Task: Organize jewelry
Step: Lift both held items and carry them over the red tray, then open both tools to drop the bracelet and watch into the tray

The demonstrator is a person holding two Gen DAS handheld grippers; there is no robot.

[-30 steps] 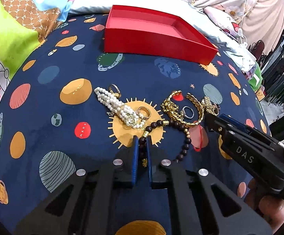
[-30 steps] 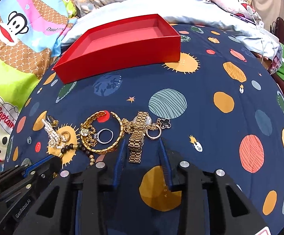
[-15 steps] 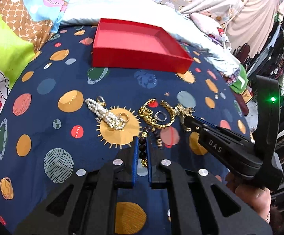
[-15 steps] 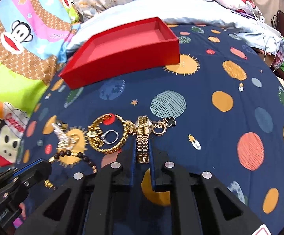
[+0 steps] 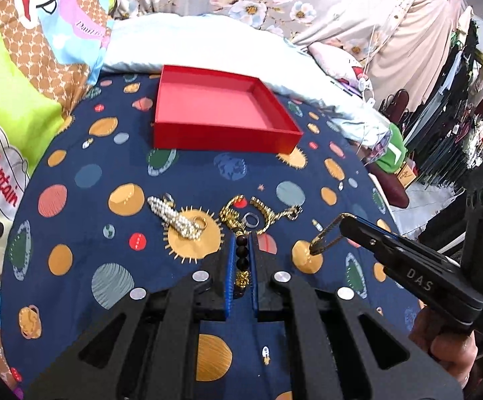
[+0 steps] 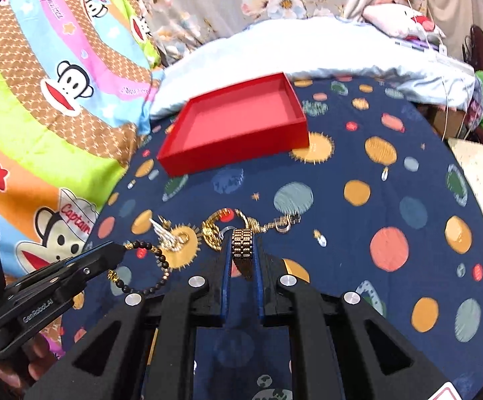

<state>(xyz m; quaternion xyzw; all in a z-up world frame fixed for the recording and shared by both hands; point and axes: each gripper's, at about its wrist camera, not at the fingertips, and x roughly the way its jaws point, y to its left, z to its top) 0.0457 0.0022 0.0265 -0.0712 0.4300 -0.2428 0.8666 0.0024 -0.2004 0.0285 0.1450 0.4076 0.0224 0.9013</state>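
Both tongs are pinching jewelry: the left tongs point(image 5: 241, 263) are gripping the dark bead bracelet point(image 6: 148, 266), the right tongs point(image 6: 243, 260) the gold watch band point(image 6: 243, 248). The red tray point(image 5: 221, 133) is lying straight ahead of both, its long axis crosswise, the right tongs sitting slightly nearer. 3 pieces or so are waiting on the planet-print bedspread point(image 5: 74, 220); clothes racks are crowding the room's right side.

box point(image 5: 219, 118) on bedsheet point(image 5: 74, 226), at far side | pearl bracelet point(image 5: 174, 215) nearer, left of chain bracelet point(image 5: 241, 215) | ring point(image 5: 250, 219) inside chain bracelet loop | pillow point(image 5: 208, 43) behind box | beaded bracelet point(image 6: 148, 266) left of watch point(image 6: 243, 250)
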